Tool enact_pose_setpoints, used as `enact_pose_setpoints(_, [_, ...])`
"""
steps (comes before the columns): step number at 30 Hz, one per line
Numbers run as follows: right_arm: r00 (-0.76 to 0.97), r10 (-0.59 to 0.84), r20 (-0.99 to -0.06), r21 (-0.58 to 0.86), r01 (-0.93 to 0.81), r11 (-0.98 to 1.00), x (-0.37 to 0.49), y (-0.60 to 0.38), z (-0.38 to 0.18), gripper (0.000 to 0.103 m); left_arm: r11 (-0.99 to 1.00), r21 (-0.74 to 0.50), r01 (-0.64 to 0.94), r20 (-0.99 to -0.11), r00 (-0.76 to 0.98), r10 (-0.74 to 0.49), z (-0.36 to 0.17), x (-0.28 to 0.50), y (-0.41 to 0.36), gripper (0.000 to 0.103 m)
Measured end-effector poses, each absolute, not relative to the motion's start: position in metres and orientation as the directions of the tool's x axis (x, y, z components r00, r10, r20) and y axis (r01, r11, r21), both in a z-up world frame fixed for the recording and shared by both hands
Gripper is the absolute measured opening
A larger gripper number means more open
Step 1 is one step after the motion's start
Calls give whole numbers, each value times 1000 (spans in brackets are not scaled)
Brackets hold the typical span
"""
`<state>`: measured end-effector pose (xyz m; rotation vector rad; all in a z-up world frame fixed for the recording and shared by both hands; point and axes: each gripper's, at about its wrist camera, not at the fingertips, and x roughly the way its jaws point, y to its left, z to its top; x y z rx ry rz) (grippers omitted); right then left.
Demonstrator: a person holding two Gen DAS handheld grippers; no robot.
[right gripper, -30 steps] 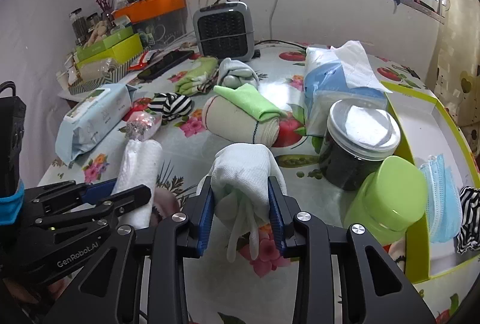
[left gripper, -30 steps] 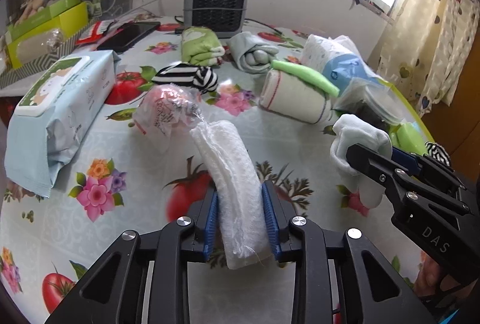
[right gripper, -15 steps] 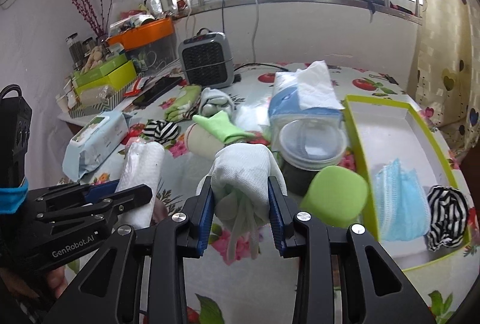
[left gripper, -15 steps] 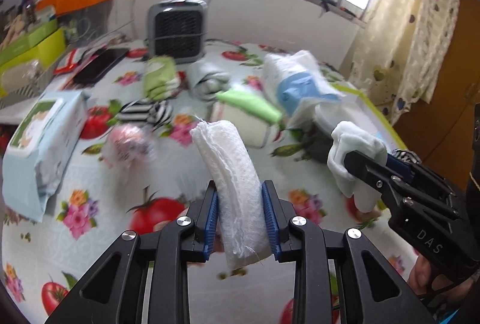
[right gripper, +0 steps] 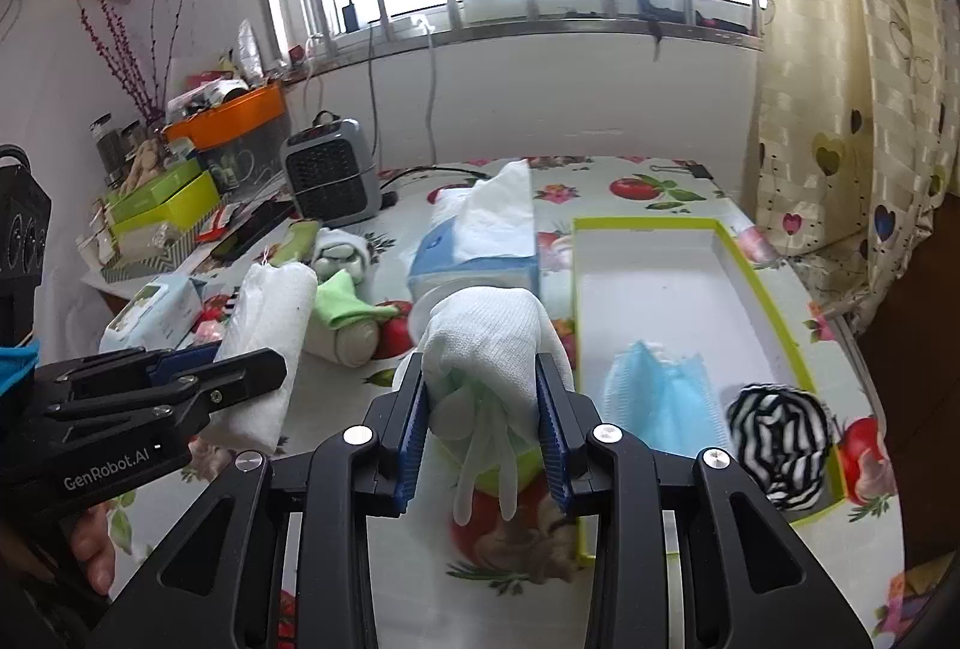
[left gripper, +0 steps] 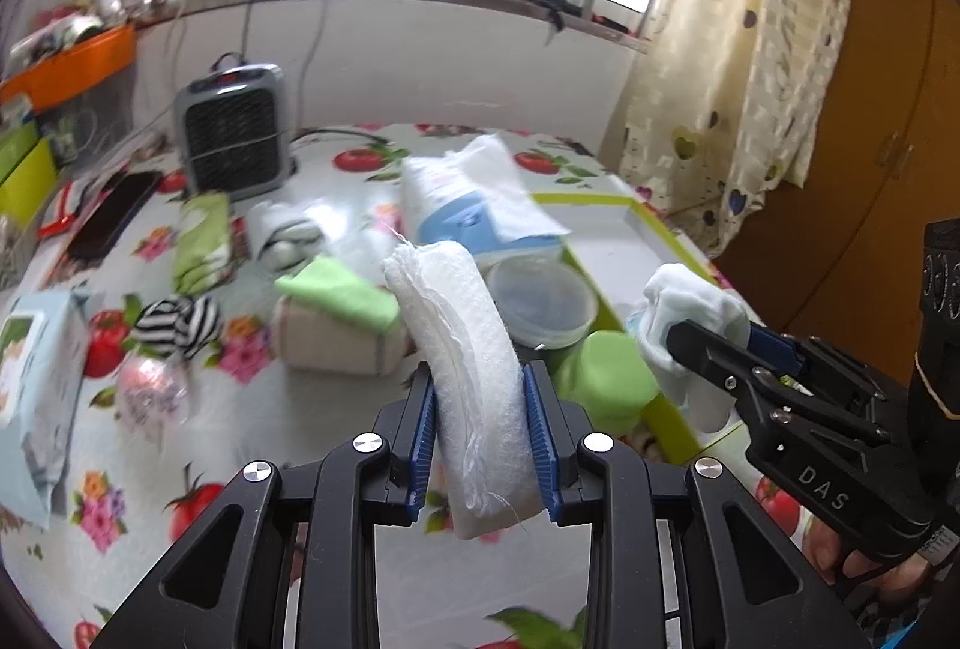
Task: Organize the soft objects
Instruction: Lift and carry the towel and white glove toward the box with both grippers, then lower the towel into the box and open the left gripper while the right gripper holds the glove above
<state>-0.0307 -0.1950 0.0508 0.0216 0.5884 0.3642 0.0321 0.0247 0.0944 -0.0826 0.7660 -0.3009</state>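
My left gripper (left gripper: 480, 439) is shut on a folded white gauze cloth (left gripper: 462, 349) and holds it above the table; it also shows in the right wrist view (right gripper: 264, 343). My right gripper (right gripper: 483, 439) is shut on a bundled white glove (right gripper: 486, 343), also seen in the left wrist view (left gripper: 690, 313). The green-rimmed white tray (right gripper: 648, 301) lies to the right and holds a blue face mask (right gripper: 660, 397) and a striped sock ball (right gripper: 774, 439). Other soft items lie on the flowered table: a striped sock ball (left gripper: 177, 322), a green cloth on a beige roll (left gripper: 336, 319).
A tissue pack (right gripper: 480, 253), a lidded jar (left gripper: 540, 295) and a green cap (left gripper: 606, 379) stand beside the tray. A small heater (left gripper: 231, 138), a wet-wipes pack (left gripper: 36, 379), a phone (left gripper: 111, 223) and boxes fill the back and left.
Both grippers have risen and swung right toward the tray, each still holding its cloth. The table items now sit lower and farther left in both views.
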Motion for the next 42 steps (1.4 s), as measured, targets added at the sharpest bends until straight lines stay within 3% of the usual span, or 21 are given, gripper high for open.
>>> enact_pose_setpoints(17, [807,234,-542,132,-193,972,2,-268,57,34,890,-240,389,-670,597,-441,108,76,-55,26])
enact_pose_setpoints(42, [751,199,-630,123,-157,980,72,-311,24,35,888,-214,406,-765,496,-411,66,143,-125,27])
